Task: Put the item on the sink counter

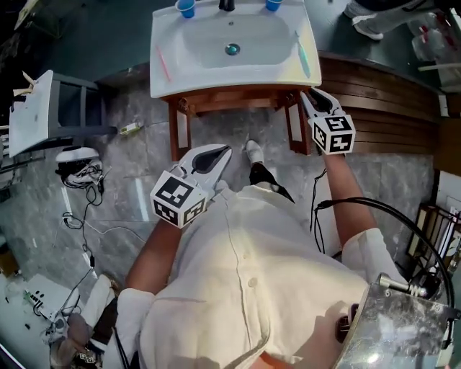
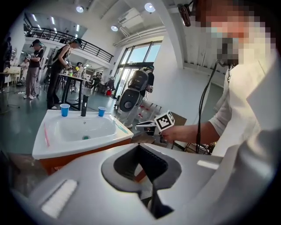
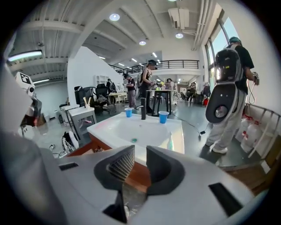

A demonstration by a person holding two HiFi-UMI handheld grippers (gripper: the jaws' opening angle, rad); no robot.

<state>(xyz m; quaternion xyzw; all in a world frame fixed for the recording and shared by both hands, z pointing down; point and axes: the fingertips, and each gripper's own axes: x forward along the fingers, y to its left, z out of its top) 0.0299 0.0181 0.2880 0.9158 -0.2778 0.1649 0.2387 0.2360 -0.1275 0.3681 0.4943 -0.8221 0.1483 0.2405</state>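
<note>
Nearest the head camera, the person's white shirt [image 1: 245,274] fills the lower foreground, with an arm reaching forward on each side. At far left a small white table [image 1: 32,115] stands well apart from the work. The left gripper [image 1: 223,153] hangs low over the floor in front of the wooden cabinet [image 1: 230,101], short of the basin. Its own view shows the jaws together with nothing between them. The sink counter [image 1: 230,76] carries, from left to right, a pink toothbrush [image 1: 163,63] along its left rim, one of two blue cups [image 1: 186,8], the tap [image 1: 227,5], the second cup, and a green toothbrush [image 1: 302,54] flat along its right rim. The right gripper [image 1: 310,97] sits just beside the counter's right front corner. Its jaws stand apart and empty, with only the cabinet front visible through the gap. The task's item is probably the green toothbrush, as it is the nearest thing to the open jaws and lies on the counter. By this reading, placing is done and the step in hand is clearing away. The next move calls for drawing the right gripper back without brushing the rim.
</note>
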